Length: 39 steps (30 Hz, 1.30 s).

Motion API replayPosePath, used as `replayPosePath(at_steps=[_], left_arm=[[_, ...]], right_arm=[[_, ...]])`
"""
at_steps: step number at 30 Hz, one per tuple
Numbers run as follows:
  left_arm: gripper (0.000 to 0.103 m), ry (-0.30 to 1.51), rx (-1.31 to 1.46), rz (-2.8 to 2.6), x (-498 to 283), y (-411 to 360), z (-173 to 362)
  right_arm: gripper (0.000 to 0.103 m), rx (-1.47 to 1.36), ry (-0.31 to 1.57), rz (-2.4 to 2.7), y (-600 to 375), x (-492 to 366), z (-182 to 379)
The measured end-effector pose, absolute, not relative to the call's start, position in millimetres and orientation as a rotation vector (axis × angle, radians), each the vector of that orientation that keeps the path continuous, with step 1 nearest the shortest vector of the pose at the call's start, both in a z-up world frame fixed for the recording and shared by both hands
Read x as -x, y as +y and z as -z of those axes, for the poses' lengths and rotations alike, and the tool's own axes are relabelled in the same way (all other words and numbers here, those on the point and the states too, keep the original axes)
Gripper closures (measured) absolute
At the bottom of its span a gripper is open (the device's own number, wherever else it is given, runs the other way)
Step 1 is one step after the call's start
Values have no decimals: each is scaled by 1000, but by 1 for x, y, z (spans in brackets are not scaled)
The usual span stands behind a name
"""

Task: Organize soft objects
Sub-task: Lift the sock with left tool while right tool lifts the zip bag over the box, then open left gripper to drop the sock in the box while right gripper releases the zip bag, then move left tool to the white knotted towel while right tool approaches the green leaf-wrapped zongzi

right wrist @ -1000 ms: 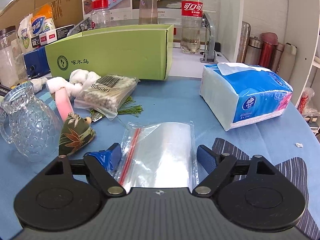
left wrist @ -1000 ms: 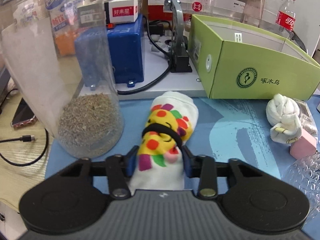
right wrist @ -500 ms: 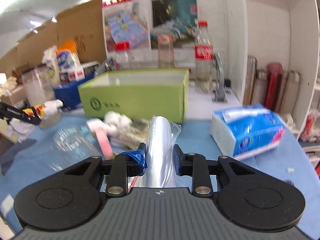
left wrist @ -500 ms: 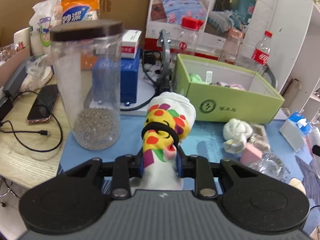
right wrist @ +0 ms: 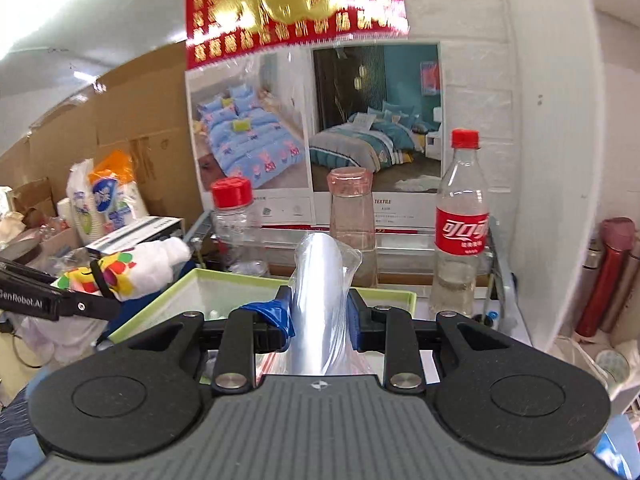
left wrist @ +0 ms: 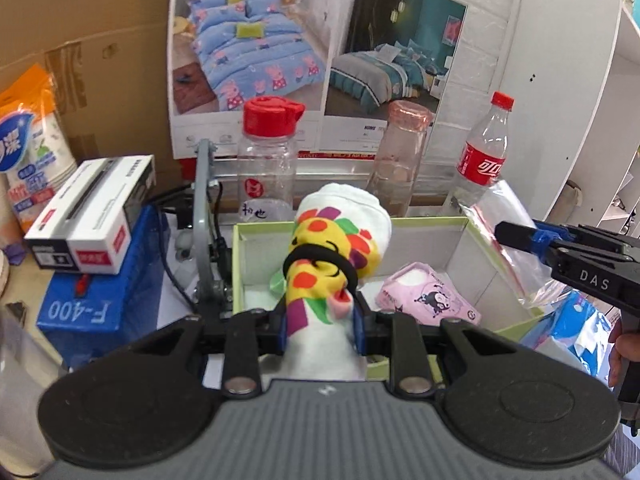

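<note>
**Both grippers carry soft goods over the green box**

At the far left of the left wrist view a blue case bears a white carton, well clear of the work; they look like bystanders to the sorting.

At the centre of that view the left gripper is pinched tight on the rolled sock, a white bundle with bright patches cinched by a black hair tie. The grip sits low on the roll, below the tie, so the bundle stands up out of the fingers and does not unravel. It hangs in front of the green box, whose open top shows a pink packet lying on the floor at right. That suggests the box is the collecting place, and the sock is probably about to be lowered into the free space at left.

Further right, at the frame's edge, the right gripper reaches in sideways over the box's right wall, pressed together on a clear zip bag. In its own view the bag bulges upward between the closed fingers, gathered into a fold so that the slippery film cannot slide out. The two tools come from opposite sides, apart from each other, which keeps them from colliding above the opening. Behind the box stand three bottles, not involved.
</note>
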<state>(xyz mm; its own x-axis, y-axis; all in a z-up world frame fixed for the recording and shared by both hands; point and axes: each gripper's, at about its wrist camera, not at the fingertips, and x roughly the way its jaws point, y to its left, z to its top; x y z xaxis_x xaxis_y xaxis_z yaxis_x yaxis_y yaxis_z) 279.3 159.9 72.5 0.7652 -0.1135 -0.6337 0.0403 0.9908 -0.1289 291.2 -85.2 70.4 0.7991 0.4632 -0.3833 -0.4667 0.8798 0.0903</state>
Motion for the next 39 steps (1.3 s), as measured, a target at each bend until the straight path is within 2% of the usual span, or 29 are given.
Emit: replayPosePath(at_steps=[4, 6, 7, 8, 12, 16, 23, 39], left_arm=[[78, 753, 90, 120, -322, 145, -52], [72, 769, 59, 132, -336, 136, -42], [56, 770, 39, 132, -339, 133, -38], [31, 771, 20, 126, -341, 130, -36], [31, 718, -8, 108, -334, 130, -38], [31, 703, 6, 97, -327, 134, -45], [31, 668, 27, 111, -294, 138, -53], [29, 654, 54, 67, -187, 144, -52]], right_arm=[[93, 2, 462, -500, -71, -326, -55], [90, 7, 483, -505, -66, -335, -45], [85, 0, 493, -510, -64, -338, -40], [84, -10, 505, -506, -63, -341, -35], [79, -16, 575, -433, -62, -351, -23], [73, -38, 485, -372, -69, -344, -29], [63, -19, 479, -420, -66, -323, -35], [57, -31, 537, -390, -109, -206, -30]])
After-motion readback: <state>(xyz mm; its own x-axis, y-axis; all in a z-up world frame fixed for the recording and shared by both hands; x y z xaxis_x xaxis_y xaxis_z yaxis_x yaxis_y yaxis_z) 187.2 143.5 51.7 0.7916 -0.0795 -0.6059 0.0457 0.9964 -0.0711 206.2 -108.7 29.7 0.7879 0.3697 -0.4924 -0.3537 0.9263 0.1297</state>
